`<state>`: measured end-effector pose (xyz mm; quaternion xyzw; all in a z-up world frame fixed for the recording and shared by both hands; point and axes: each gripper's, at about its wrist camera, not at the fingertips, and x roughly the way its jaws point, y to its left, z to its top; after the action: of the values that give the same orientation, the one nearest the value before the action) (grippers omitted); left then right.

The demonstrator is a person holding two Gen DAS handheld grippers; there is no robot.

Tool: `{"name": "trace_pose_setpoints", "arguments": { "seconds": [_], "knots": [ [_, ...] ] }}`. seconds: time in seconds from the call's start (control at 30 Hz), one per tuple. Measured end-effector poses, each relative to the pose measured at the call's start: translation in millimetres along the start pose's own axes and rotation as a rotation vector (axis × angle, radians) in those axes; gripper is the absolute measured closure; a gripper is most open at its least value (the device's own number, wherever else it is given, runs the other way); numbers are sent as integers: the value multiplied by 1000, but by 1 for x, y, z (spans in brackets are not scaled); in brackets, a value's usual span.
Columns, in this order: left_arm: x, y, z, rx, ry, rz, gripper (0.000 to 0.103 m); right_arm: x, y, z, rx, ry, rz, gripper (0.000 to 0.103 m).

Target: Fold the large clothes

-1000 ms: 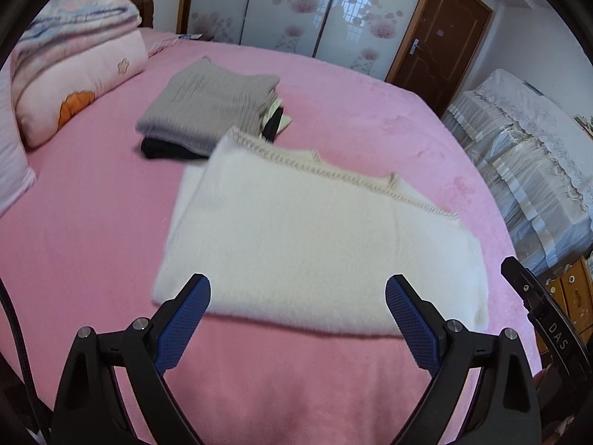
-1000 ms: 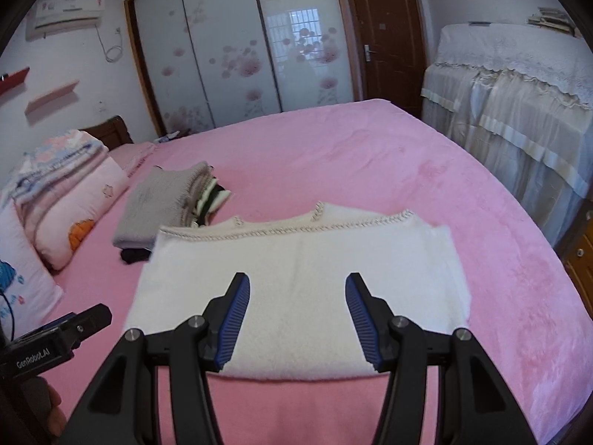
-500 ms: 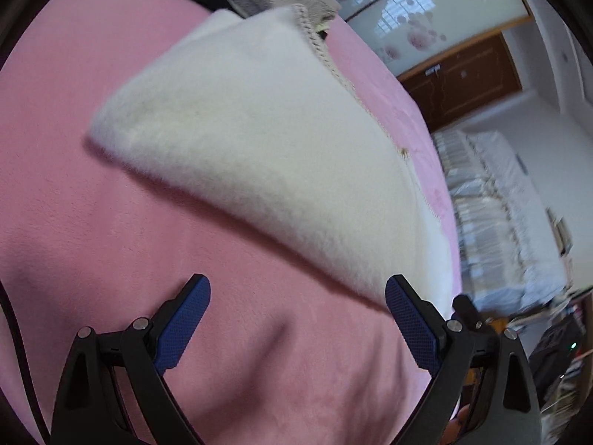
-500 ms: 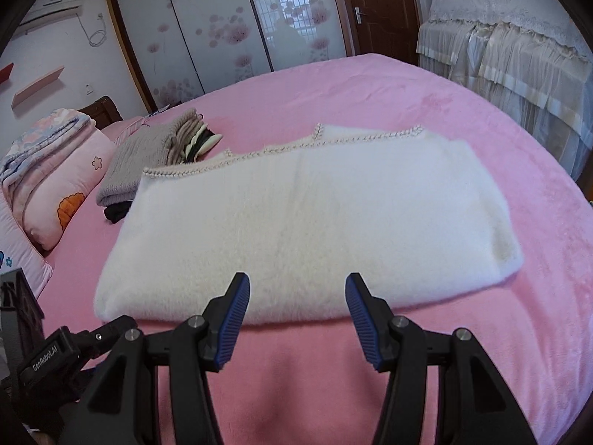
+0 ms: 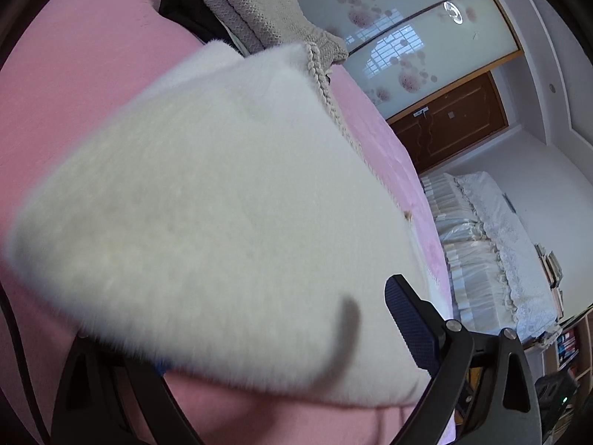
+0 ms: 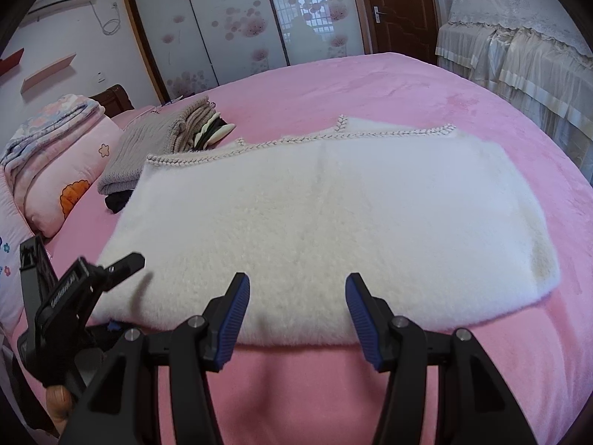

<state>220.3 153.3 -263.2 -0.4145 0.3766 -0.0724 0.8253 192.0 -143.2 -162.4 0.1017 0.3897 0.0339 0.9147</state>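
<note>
White fluffy sweater (image 6: 315, 230), folded into a wide rectangle, lies flat on the pink bed (image 6: 370, 92), its braided trim (image 6: 296, 140) along the far edge. The right gripper (image 6: 296, 307) is at the near edge of the sweater, its jaws spread with the blue pads (image 6: 237, 315) apart; both tips sit over the near hem, and the pads do not press on the fabric.

The left gripper (image 5: 274, 348) is at the sweater's near left corner, rolled to one side. In its own view one blue-padded finger (image 5: 407, 322) lies on top of the white fabric, while the other finger is hidden under the corner, so the corner sits between the jaws, which stand wide apart without pinching it. From the right wrist view the left gripper's upper finger (image 6: 126, 261) reaches over that same corner, and part of a hand (image 6: 57, 395) holding the tool shows below it.

Beyond the sweater, just beside its far left corner, is a stack of folded clothes (image 6: 163, 144) with a grey knit on top. Pillows (image 6: 70, 170) are piled at the head of the bed. Sliding wardrobe doors (image 6: 241, 22) with flower prints and a brown door (image 6: 396, 7) stand behind.
</note>
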Motion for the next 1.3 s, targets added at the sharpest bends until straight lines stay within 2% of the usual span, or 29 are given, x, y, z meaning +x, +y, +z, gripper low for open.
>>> {"name": "trace_pose_setpoints", "arguments": {
  "seconds": [0.13,0.23,0.3,0.33,0.37,0.4,0.43,0.53,0.7,0.77,0.87,1.17,1.3],
  "knots": [
    [11,-3,14,-20,-27,-19,9,11,0,5,-6,-2,4,49],
    [12,-5,19,-25,-68,-21,19,18,0,11,-11,4,15,56],
    [11,-9,21,-22,-92,-4,43,24,1,16,-23,11,22,64],
    [9,-10,22,-18,-108,9,50,27,3,19,-35,13,20,71],
    [6,-12,24,-4,-119,32,74,31,5,23,-55,13,3,75],
    [3,-16,25,27,-124,51,78,35,8,27,-70,12,-11,81],
    [2,-22,25,47,-131,61,79,38,10,31,-82,6,-10,85],
    [-4,-41,22,116,-168,103,81,48,17,43,-131,-18,-36,87],
    [-19,-81,16,244,-244,136,82,85,22,41,-193,87,-25,93],
    [-19,-99,14,297,-261,148,82,90,24,37,-234,93,-38,93],
    [-23,-124,8,376,-289,153,82,91,20,36,-221,101,-16,93],
    [-23,-215,-26,596,-308,126,82,95,-24,43,-1,161,227,92],
    [-2,-265,-52,691,-280,135,82,86,-59,43,167,193,421,94]
  ]
}}
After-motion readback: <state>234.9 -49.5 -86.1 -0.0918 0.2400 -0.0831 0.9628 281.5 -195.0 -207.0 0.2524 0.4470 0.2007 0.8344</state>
